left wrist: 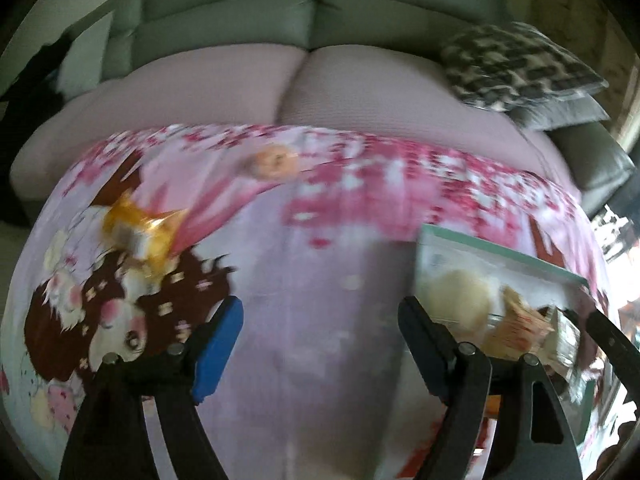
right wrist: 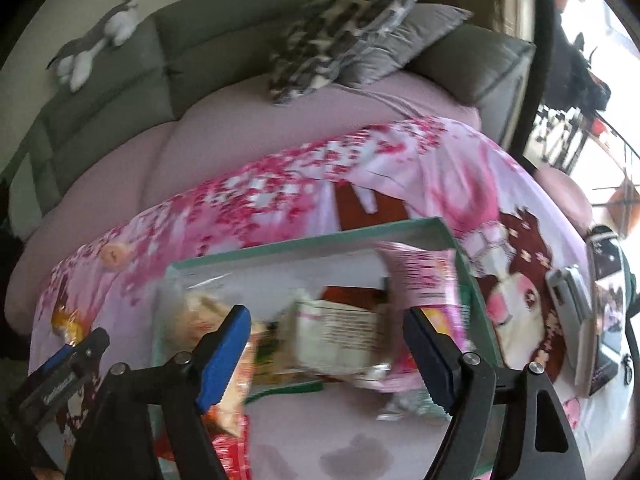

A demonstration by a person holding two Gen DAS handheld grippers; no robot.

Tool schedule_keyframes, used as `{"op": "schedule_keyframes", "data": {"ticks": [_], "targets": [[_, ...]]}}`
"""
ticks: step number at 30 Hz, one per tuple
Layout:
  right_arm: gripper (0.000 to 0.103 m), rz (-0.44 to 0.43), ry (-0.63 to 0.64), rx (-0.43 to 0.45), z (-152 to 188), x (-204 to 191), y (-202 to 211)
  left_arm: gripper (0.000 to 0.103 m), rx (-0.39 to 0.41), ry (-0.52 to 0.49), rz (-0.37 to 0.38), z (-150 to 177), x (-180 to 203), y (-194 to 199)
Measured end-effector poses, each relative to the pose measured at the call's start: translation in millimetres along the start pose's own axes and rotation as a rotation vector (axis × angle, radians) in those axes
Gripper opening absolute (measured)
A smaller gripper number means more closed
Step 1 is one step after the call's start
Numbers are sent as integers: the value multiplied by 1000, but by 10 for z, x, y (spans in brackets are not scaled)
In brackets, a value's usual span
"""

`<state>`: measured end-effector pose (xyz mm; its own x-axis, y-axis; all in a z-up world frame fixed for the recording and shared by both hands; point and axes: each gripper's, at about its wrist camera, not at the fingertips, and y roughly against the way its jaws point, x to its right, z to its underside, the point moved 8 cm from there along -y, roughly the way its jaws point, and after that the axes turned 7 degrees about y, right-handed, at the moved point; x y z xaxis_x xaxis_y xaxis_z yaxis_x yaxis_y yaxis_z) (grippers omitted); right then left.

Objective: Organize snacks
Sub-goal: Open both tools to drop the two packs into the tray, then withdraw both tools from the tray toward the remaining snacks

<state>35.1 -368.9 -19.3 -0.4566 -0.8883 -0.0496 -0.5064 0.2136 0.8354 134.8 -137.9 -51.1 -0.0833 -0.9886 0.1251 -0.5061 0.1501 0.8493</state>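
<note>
I see a grey sofa (right wrist: 120, 80) at twelve o'clock, pink seat cover (left wrist: 360, 92) beneath; patterned cushion (right wrist: 340, 32) at one; bright window (right wrist: 592, 92) at three.

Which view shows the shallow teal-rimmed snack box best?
The right wrist view: the shallow teal-rimmed snack box sits centred, its far rim, right wall and the packets inside visible, though blurred. The left wrist view catches only its left corner at the frame's right edge.

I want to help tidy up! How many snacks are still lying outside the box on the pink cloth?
2 that I can see: a gold-wrapped snack at the cloth's left side, and a small round orange one near its far edge. Others may be hidden behind the box.
</note>
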Motion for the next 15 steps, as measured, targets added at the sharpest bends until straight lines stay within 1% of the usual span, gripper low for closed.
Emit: {"op": "schedule_keyframes", "data": {"ticks": [5,9,10,11,13,15], "targets": [[81,-39,67,3,6,-346,-24,81,1,72,-70,-65,-399,-33],[84,-60,106,8,27,-553,-36,90,22,123,-110,-95,-672,-6],[91,-65,113,8,33,-596,-43,91,28,133,-118,-103,-730,0],[101,-71,122,8,40,-649,-52,92,32,141,-124,-108,-772,5],[103,-76,136,9,45,-713,-63,99,42,155,-137,-113,-851,20],[103,-79,153,5,66,-786,-77,99,53,168,-153,-120,-920,26]]}}
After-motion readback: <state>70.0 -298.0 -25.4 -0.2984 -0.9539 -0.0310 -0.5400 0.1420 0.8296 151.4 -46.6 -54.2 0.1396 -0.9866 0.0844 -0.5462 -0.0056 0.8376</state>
